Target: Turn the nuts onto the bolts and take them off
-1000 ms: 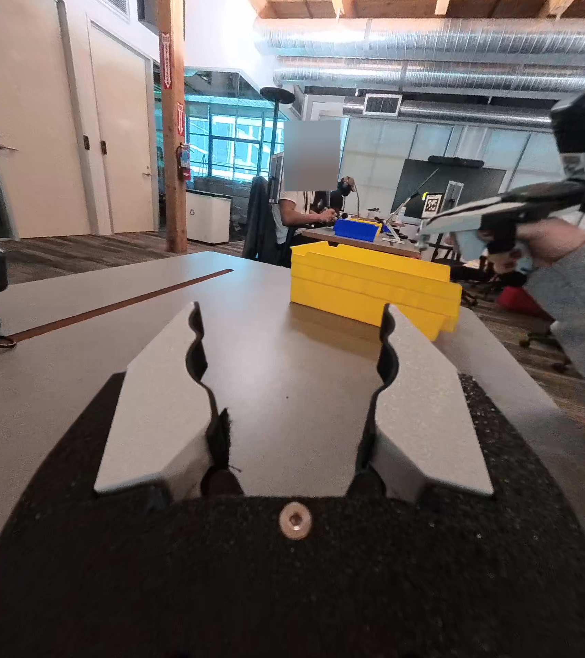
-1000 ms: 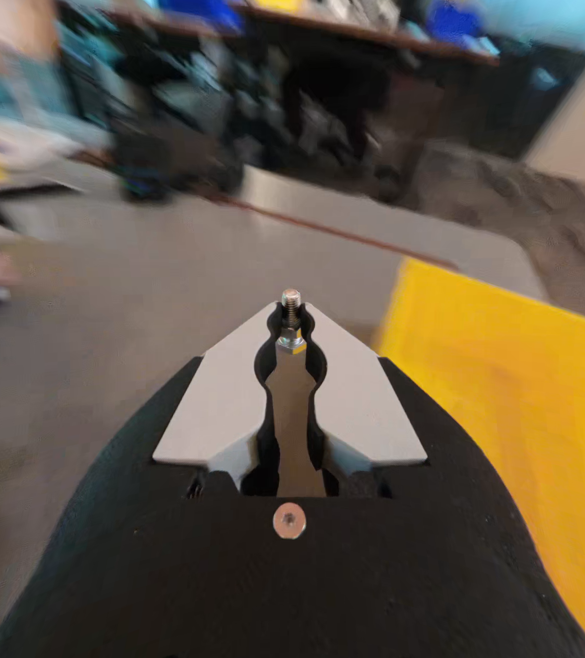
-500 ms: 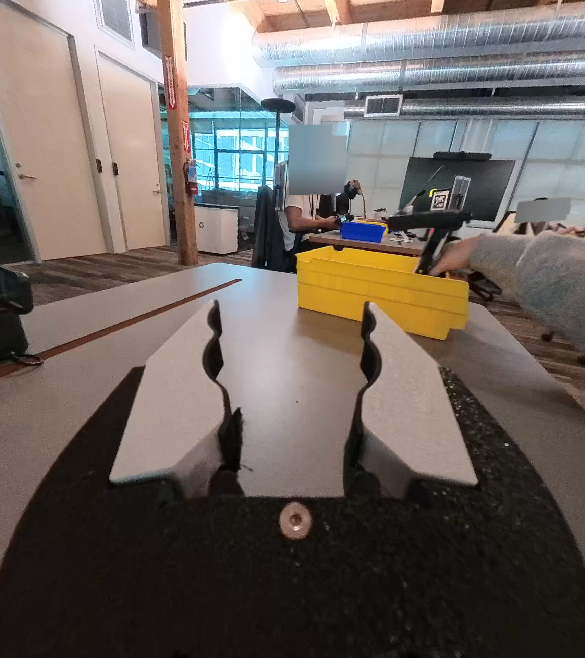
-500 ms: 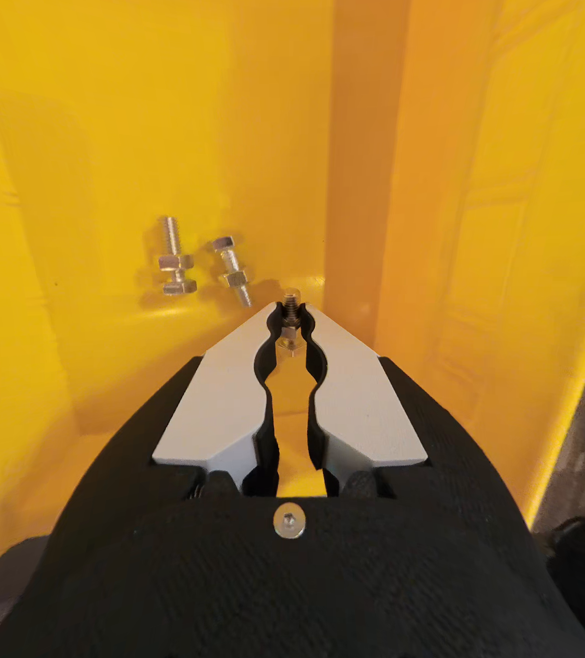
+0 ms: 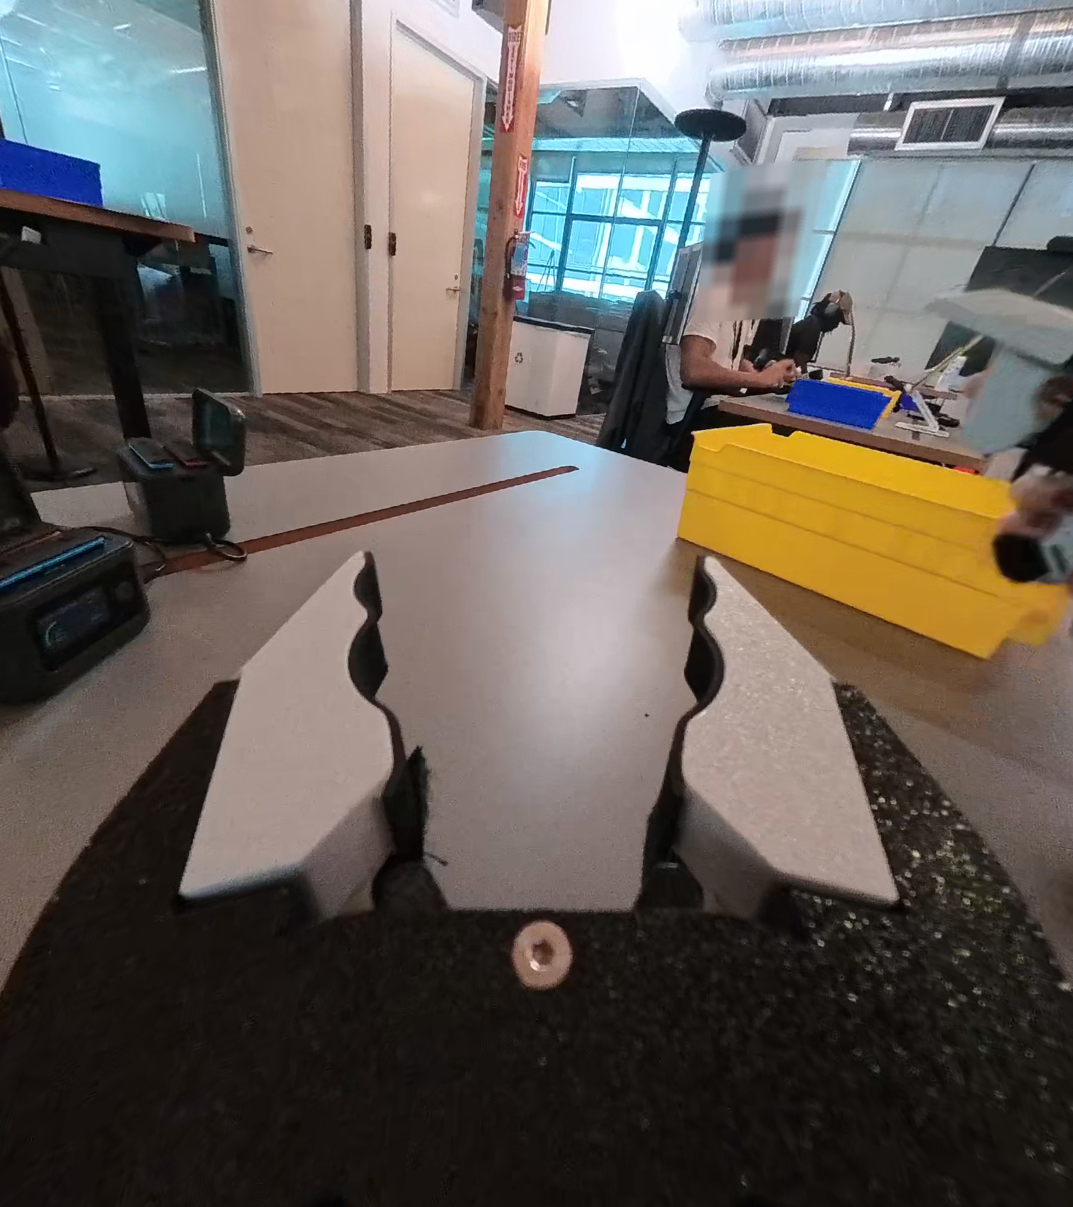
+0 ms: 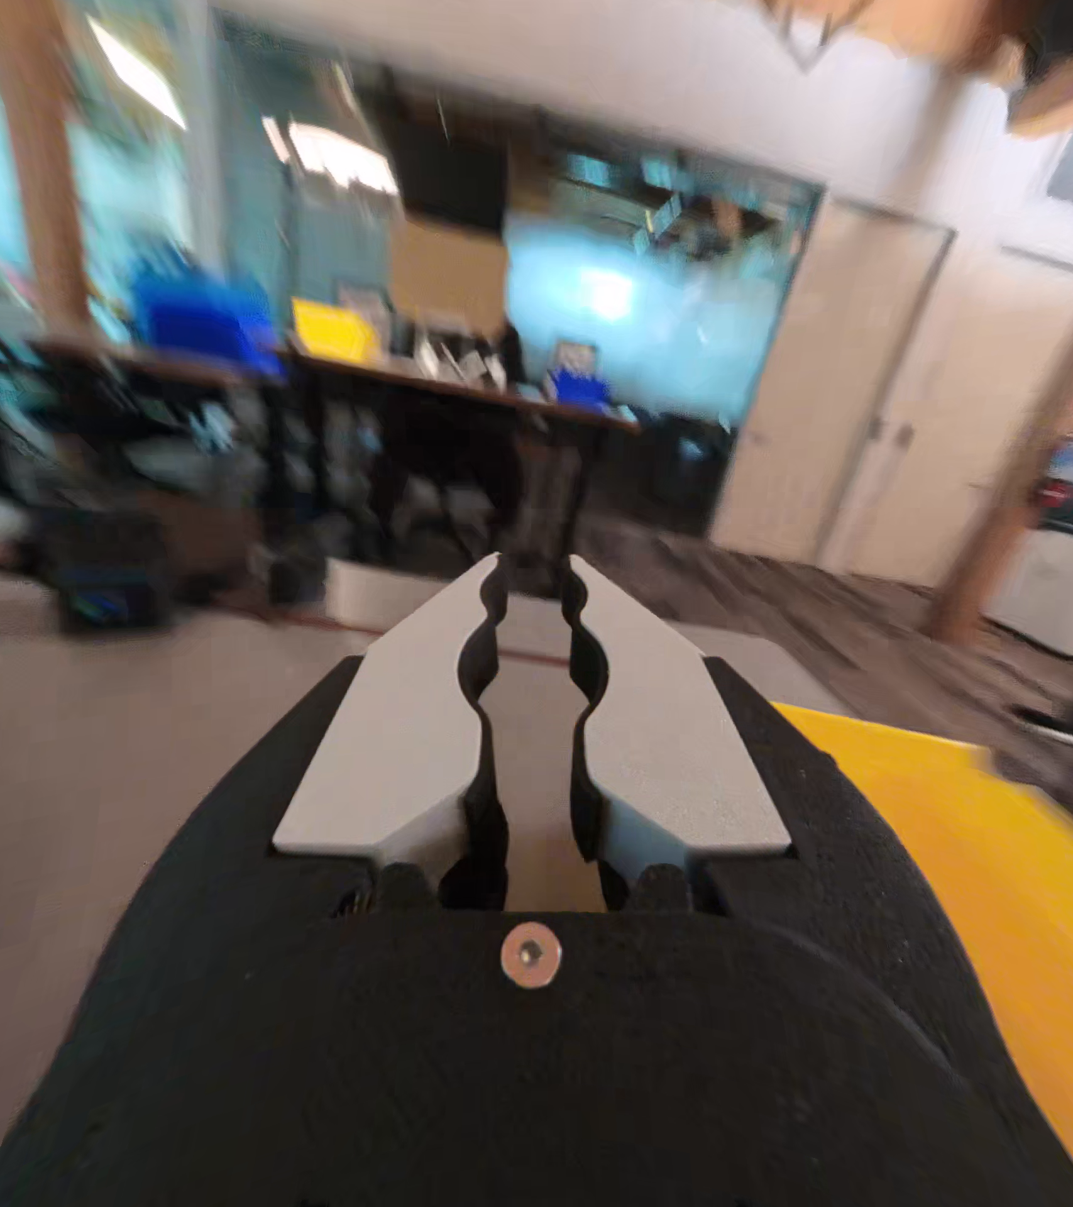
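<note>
My left gripper [image 5: 533, 575] is open and empty, low over the grey table [image 5: 520, 620]. A yellow bin [image 5: 847, 522] stands on the table to its right front. My right gripper [image 6: 533, 562] is open and empty, its jaws a small gap apart, raised above the table with the yellow bin [image 6: 977, 882] at its lower right. The right gripper also shows blurred at the right edge of the left wrist view [image 5: 1043, 418], held by a hand above the bin. No bolt or nut is in view; the bin's inside is hidden.
A black case [image 5: 24, 588] and a smaller black box [image 5: 181, 483] with a cable sit on the table's left side. A dark seam [image 5: 403, 509] runs across the table. A person [image 5: 710, 372] sits at a desk behind the bin.
The right gripper let go of the bolt with its nut inside the yellow bin, opened, and rose out of the bin. The left gripper turned a little to the left.
</note>
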